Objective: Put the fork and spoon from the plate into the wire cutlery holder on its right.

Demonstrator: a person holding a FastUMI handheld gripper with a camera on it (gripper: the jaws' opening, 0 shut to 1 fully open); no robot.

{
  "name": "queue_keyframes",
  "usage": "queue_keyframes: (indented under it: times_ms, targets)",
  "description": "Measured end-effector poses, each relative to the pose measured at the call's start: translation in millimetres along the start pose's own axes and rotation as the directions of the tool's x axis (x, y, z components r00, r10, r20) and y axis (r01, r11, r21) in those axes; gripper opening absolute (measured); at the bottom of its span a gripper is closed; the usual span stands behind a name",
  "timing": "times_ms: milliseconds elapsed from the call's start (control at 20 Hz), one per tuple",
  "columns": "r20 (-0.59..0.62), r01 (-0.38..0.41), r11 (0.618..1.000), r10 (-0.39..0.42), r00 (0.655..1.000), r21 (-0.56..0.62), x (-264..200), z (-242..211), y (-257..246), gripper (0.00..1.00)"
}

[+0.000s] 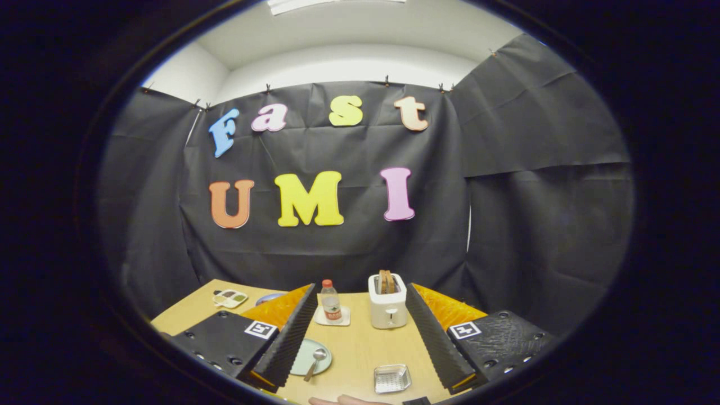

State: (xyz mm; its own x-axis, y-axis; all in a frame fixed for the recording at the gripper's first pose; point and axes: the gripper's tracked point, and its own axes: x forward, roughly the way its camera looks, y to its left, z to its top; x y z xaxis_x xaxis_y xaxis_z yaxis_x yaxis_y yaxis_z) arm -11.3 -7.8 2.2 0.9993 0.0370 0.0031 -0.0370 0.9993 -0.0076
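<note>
Gripper [360,349] of mine hangs above the table with its two fingers spread wide, and nothing is between them. One black ridged finger [289,337] is at the lower left of the frame and the other is at the lower right.

Biggest is the wooden table [360,351]. It is light brown and smooth. Next is the white toaster [388,308], in the lower middle of the frame just beyond my fingers. It is boxy and shiny, and brown bread sticks up out of it. Beside it, to the left, a clear bottle [330,302] with a red cap stands on a small white square.

Then comes the plate [311,355], round and pale green, in the lower left, partly behind my left finger. The wire cutlery holder [392,378] sits to its right, near the bottom middle. It is a small silver basket made of thin mesh, and it looks empty.

The spoon [315,363] lies on the plate, shiny and thin. I cannot see the fork; my finger may hide it.

So I think the job has not started. Both pieces need to go in the holder.
</note>
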Motion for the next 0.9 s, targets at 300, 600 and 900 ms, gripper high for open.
queue_keyframes:
  times_ms: [300, 600, 900]
  targets:
    - [-0.012, 0.0, 1.0, 0.0, 1.0, -0.02, -7, -9, -10, 0.95]
    - [-0.06, -0.024, 0.997, 0.02, 0.998, -0.067, 6, -52, -2, 0.95]
    - [-0.246, -0.084, 0.996, 0.073, 0.967, -0.035, 43, -143, 34, 0.95]
